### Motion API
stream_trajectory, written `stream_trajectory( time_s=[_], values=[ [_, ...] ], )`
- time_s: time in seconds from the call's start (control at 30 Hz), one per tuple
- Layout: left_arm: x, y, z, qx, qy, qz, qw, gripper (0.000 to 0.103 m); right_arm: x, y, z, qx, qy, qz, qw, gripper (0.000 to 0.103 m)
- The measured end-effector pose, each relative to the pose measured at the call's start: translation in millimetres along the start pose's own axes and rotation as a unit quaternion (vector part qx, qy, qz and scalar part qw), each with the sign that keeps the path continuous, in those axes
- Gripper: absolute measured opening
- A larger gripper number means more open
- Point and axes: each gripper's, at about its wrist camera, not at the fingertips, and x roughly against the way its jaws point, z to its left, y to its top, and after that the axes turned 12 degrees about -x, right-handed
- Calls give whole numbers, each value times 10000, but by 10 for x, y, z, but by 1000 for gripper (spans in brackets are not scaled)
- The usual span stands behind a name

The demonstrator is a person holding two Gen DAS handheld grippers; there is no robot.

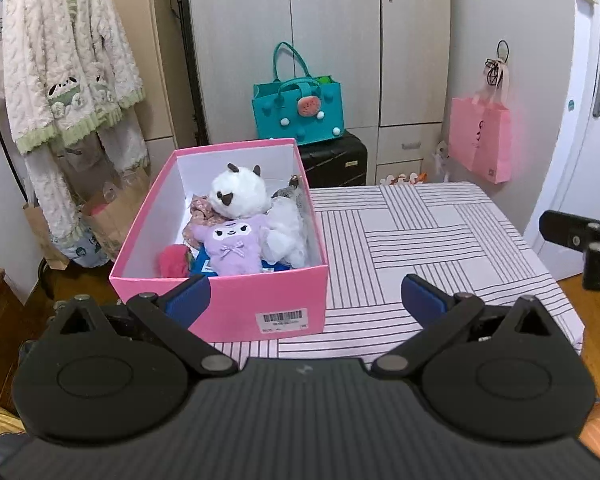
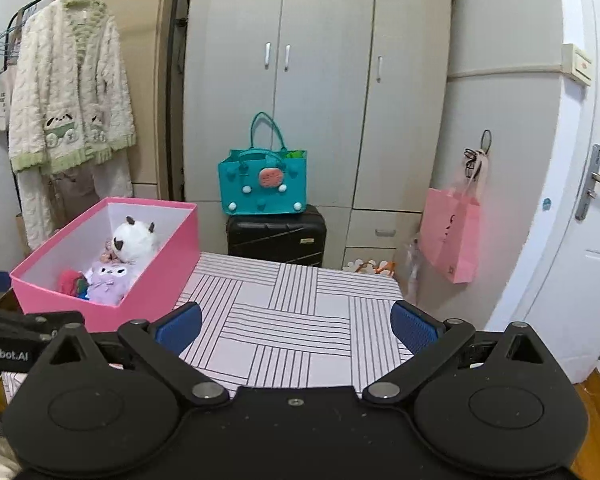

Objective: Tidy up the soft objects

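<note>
Soft toys, i.e. white plush (image 1: pixel 240 196), purple plush (image 1: pixel 231 245) and a red fuzzy one (image 1: pixel 174 263), plus bits of fabric, sit piled inside the pink box (image 1: pixel 256 304), which stands on the striped table (image 1: pixel 440 248). No soft items show on the table beside the box, so the sorting looks approx. done. Left gripper (image 1: pixel 306 298), just in front of the box, and right gripper (image 2: pixel 296 322), over the table beside it, both have jaws spread wide w/ nothing between them.

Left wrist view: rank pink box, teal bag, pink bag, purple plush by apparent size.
1. pink box, though it sits nearest the camera
2. teal bag
3. pink bag, close to the teal bag, so that order is unsure
4. purple plush
</note>
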Motion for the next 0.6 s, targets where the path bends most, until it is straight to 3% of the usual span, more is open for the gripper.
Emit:
stream_trajectory(
  time_s=[0.6],
  values=[
    [128,-65,-62,71,189,-321,9993,103,111,-108,-15,-141,-3,-12,9999,102]
  ],
)
